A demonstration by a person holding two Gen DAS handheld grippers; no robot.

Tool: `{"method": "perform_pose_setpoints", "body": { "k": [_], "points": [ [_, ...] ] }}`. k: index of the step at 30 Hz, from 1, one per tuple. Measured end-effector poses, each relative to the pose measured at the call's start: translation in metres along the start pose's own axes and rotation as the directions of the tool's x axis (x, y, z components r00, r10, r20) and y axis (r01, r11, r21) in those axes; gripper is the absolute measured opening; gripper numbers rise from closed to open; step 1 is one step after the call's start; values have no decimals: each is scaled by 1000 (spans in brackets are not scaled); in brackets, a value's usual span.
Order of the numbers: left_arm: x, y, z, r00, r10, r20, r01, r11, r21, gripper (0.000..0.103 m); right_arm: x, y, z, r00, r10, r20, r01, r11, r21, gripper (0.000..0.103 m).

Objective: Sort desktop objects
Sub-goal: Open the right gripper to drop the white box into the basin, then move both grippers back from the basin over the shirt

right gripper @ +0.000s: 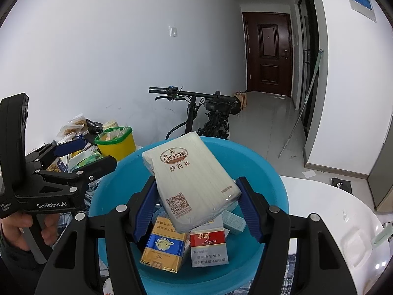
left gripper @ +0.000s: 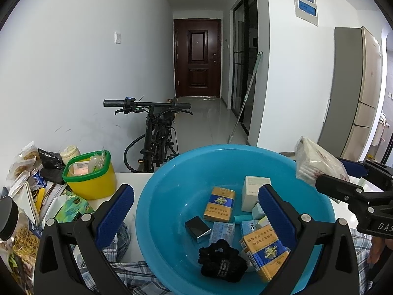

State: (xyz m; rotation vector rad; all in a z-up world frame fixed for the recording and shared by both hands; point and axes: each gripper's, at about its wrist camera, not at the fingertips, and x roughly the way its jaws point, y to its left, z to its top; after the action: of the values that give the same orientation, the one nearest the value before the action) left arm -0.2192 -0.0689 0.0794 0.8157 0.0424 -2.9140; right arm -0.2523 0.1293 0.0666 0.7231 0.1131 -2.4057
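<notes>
The right gripper [right gripper: 196, 206] is clamped on a napkin pack [right gripper: 190, 180], its blue pads pressing the pack's two long sides near the lower end. The pack hangs above a blue basin [left gripper: 157, 196], tilted, long axis running away from the gripper toward the far rim. The coming move most likely turns on this: the basin floor lies directly below and slightly ahead of the pack, so a release would drop it onto the goods already inside. The left gripper [left gripper: 196, 211] stands with jaws wide apart and nothing between the pads, poised over the near left part of the basin. The right hand is plainly the nearer to the pack; the left is well apart from it. The left view alone shows the basin's wider contents: two yellow cigarette packs [left gripper: 219, 204], a black hair tie [left gripper: 221, 260] and a white box [left gripper: 253, 191]. It also shows a yellow tub [left gripper: 93, 179] on the table to the left. The right view alone shows the pack's printed face, a red cigarette pack [right gripper: 208, 248] beneath it, and a hand [right gripper: 17, 228] holding the left gripper's handle.
</notes>
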Motion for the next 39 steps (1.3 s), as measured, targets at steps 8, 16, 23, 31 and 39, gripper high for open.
{"method": "perform_pose_setpoints", "body": {
  "k": [8, 16, 23, 31, 39],
  "points": [
    [0, 0, 0, 1000, 4, 4, -4, 1000, -9, 103, 1, 0, 1, 997, -75, 29, 75, 997, 1, 103],
    [-1, 0, 1, 1000, 3, 2, -3, 1000, -4, 103, 15, -4, 0, 995, -96, -29, 96, 995, 6, 103],
    [-5, -4, 3, 1000, -1, -4, 1, 1000, -9, 103, 16, 1, -3, 994, -97, -41, 97, 995, -14, 103],
    [-16, -15, 5, 999, 16, 34, -17, 999, 33, 103, 6, 6, -1, 996, -94, -5, 94, 996, 4, 103],
    [-35, -5, 14, 997, 9, 74, -10, 1000, 21, 103, -12, 24, 7, 989, -142, 30, 142, 990, -4, 103]
  ]
}}
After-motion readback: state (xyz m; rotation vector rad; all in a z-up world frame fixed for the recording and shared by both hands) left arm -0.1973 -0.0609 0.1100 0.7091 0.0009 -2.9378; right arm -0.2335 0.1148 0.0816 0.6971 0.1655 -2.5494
